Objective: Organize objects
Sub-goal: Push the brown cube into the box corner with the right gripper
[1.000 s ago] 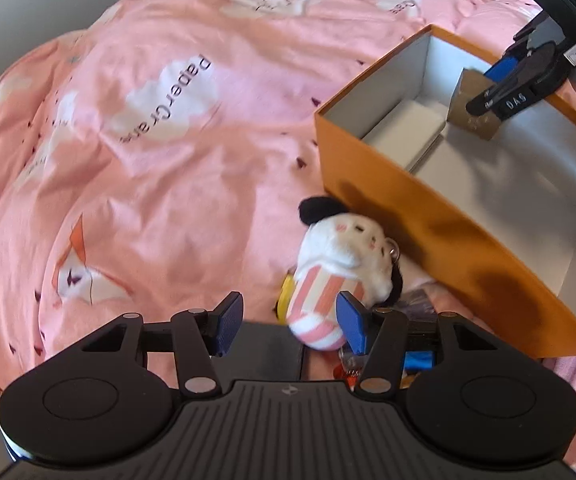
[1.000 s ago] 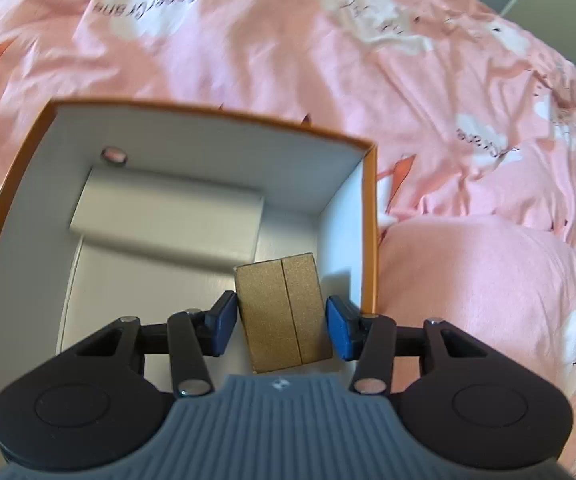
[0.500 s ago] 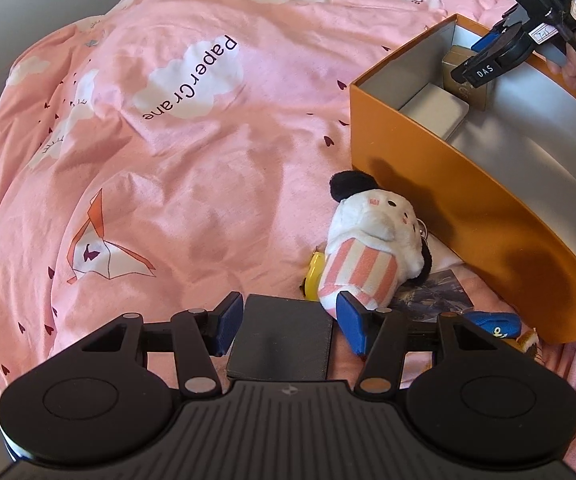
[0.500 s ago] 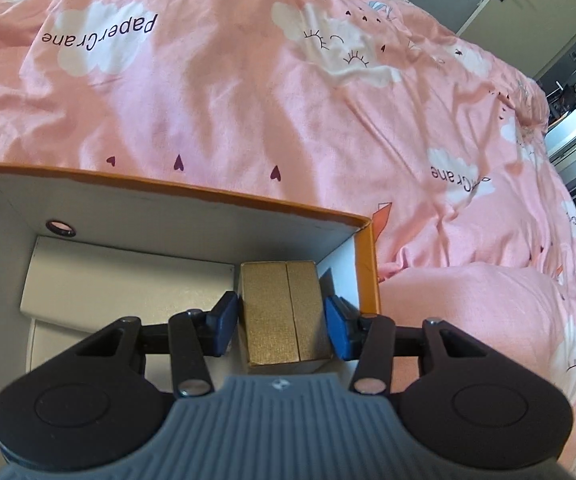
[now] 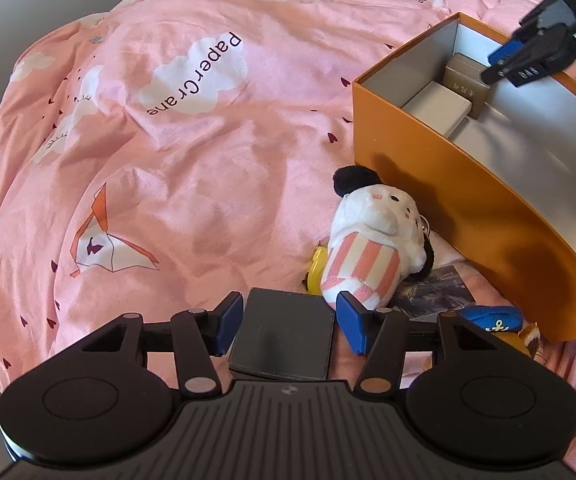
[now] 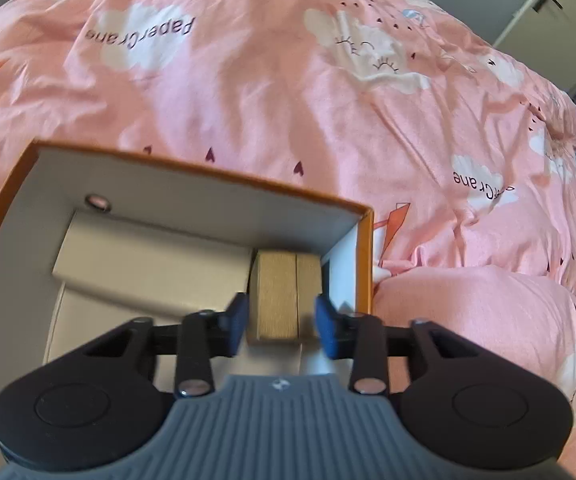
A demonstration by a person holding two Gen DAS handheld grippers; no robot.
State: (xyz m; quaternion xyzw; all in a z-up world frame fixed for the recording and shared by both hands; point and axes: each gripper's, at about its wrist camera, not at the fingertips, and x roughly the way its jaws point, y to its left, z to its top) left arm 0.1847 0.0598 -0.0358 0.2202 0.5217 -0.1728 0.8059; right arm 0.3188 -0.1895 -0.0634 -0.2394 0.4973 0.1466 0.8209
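Inside the orange box (image 6: pixel 361 256), far corner: brown carton (image 6: pixel 280 296) stands beside a white box (image 6: pixel 148 264). Right gripper (image 6: pixel 281 326) jaws have just been closing, pads flank the carton, small gaps visible, no clamp. Outside the orange box, left gripper (image 5: pixel 289 322) jaws apart around a black wallet (image 5: pixel 284 334), not gripping; plush toy (image 5: pixel 367 248) leans near its wall.

blue toy (image 5: pixel 491 317) part hidden, right tool (image 6: pixel 281 322) blurred
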